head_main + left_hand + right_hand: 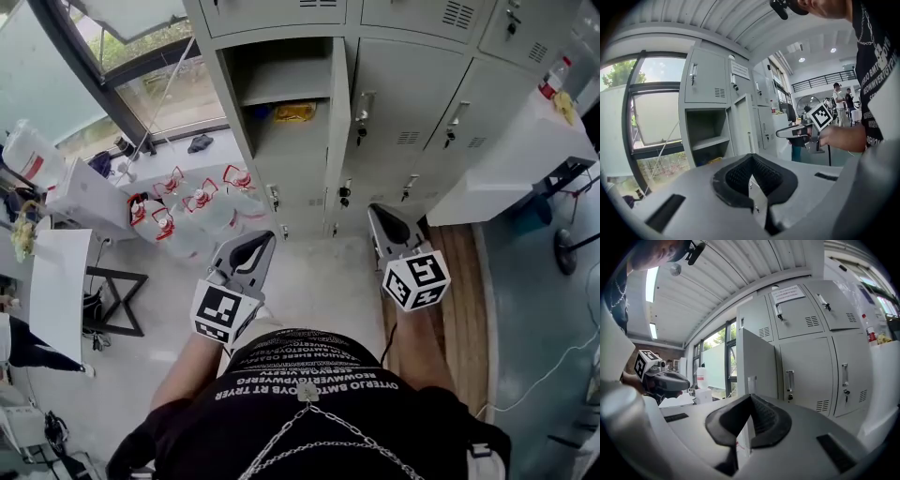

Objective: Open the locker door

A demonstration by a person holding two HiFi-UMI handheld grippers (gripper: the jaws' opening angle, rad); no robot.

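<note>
A bank of grey lockers (403, 103) stands ahead. One locker door (339, 122) is swung open and shows edge-on, beside its open compartment (281, 89) with a shelf and a yellow thing (294, 112) inside. Both grippers hang well back from the lockers and touch nothing. My left gripper (251, 246) is shut and empty, as its own view (752, 176) shows, facing the open door (743, 126). My right gripper (382, 217) is also shut with nothing in it (749, 420), pointing at the door (759, 366) from its outer side.
Wrapped packs of water bottles (197, 211) lie on the floor left of the lockers. A white table (525, 150) with a bottle (553, 75) stands at the right, another white table (61, 281) at the left. Windows run along the left wall.
</note>
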